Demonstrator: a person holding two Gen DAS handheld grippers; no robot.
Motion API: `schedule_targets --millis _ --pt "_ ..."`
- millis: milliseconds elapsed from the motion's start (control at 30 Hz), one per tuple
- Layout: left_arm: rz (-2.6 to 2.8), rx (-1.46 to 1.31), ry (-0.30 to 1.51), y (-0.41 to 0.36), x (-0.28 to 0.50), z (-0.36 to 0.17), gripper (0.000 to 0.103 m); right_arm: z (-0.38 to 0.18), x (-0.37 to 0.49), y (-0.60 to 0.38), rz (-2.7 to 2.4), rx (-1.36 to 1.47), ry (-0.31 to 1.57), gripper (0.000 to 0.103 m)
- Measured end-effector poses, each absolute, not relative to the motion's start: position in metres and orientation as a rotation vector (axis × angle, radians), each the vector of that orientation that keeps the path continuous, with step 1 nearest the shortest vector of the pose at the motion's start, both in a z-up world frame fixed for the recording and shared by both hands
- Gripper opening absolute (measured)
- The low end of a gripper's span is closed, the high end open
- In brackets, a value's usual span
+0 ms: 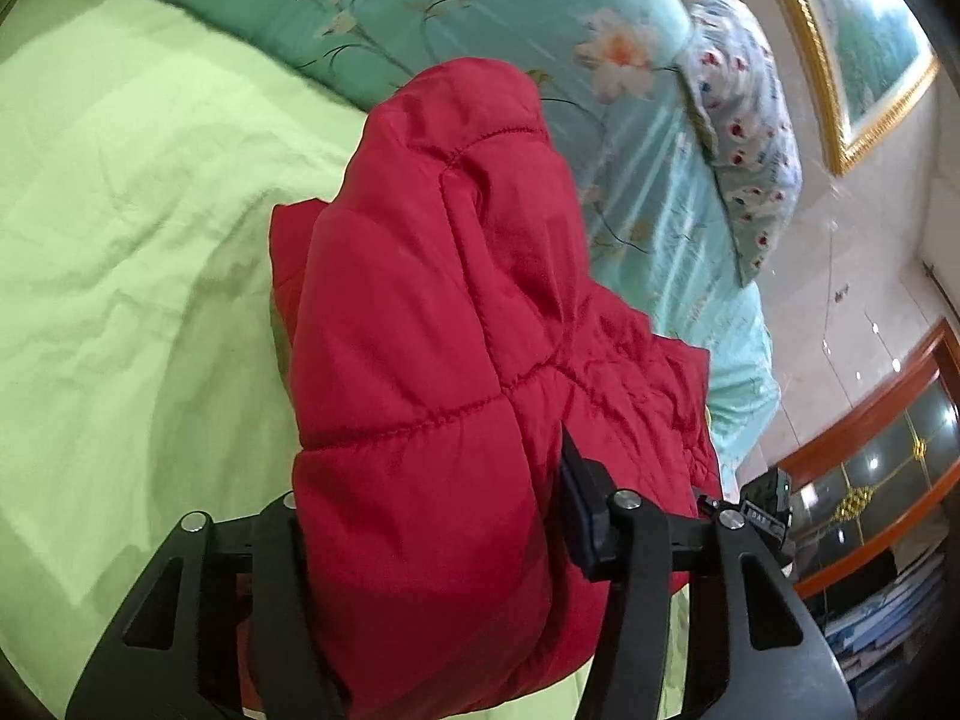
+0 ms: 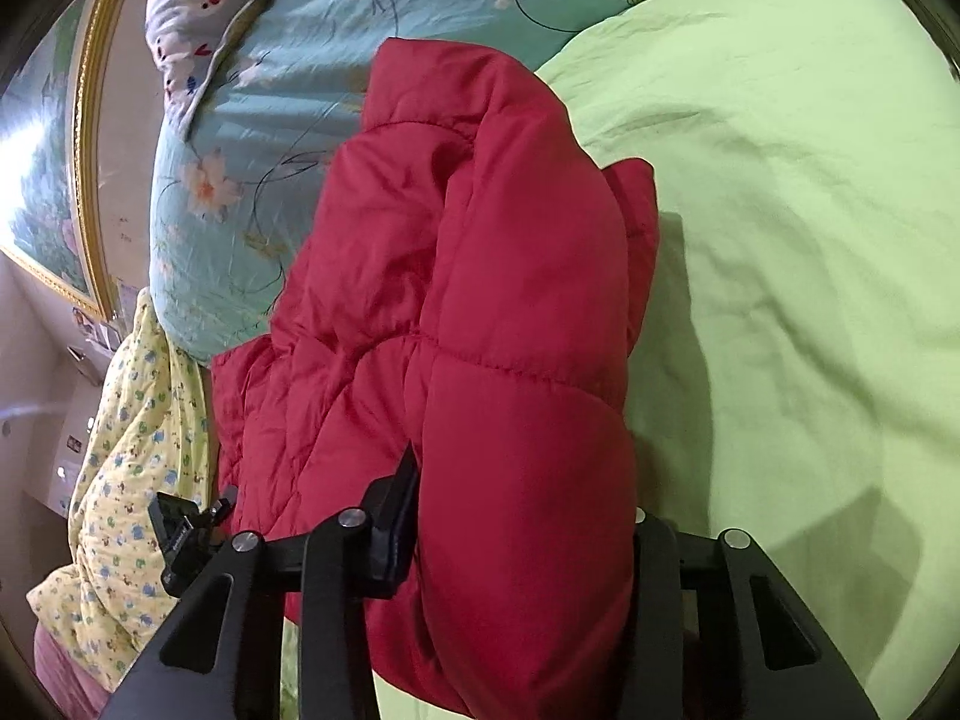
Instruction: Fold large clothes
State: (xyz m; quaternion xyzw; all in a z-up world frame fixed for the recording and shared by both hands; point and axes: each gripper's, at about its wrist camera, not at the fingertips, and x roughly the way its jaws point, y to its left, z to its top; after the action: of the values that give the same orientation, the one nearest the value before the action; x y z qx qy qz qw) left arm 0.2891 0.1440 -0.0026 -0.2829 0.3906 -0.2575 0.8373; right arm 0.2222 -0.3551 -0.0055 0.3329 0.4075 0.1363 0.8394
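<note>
A red quilted puffer jacket [image 1: 420, 276] lies bunched on the light green bed sheet [image 1: 120, 240], partly folded over itself. In the left wrist view a thick fold of it fills the gap of my left gripper [image 1: 426, 504], and both black fingers [image 1: 579, 498] press into the padding. In the right wrist view the red jacket [image 2: 480, 252] bulges between the fingers [image 2: 399, 510] of my right gripper [image 2: 522, 510], which is shut on another fold. The two grippers hold the same near edge side by side. The fingertips are partly buried in the fabric.
A teal floral quilt [image 1: 480, 18] and a patterned pillow [image 1: 744, 138] lie behind the jacket. A yellow printed blanket [image 2: 132, 450] sits at the bed's edge. A gold-framed picture [image 1: 852, 48] hangs on the wall, and a wooden cabinet [image 1: 888, 438] stands beyond the bed.
</note>
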Motion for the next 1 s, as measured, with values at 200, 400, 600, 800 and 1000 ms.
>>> schedule_targets --millis 200,400,600,800,1000 --pt "-0.604 -0.526 0.818 0.152 0.225 0.018 0.048 0.01 0.169 -0.346 0.33 0.679 0.864 0.037" --pt "-0.628 -0.505 0.839 0.165 0.158 0.02 0.048 0.01 0.101 -0.333 0.364 0.676 0.88 0.037" --pt "-0.609 -0.538 0.849 0.175 0.112 0.011 0.048 0.004 0.054 -0.325 0.366 0.688 0.882 0.038" --pt "-0.579 -0.562 0.857 0.176 0.104 0.003 0.048 0.001 0.036 -0.322 0.355 0.687 0.868 0.038" --pt "-0.519 -0.523 0.87 0.17 0.115 -0.005 0.048 -0.002 0.036 -0.32 0.321 0.656 0.861 0.04"
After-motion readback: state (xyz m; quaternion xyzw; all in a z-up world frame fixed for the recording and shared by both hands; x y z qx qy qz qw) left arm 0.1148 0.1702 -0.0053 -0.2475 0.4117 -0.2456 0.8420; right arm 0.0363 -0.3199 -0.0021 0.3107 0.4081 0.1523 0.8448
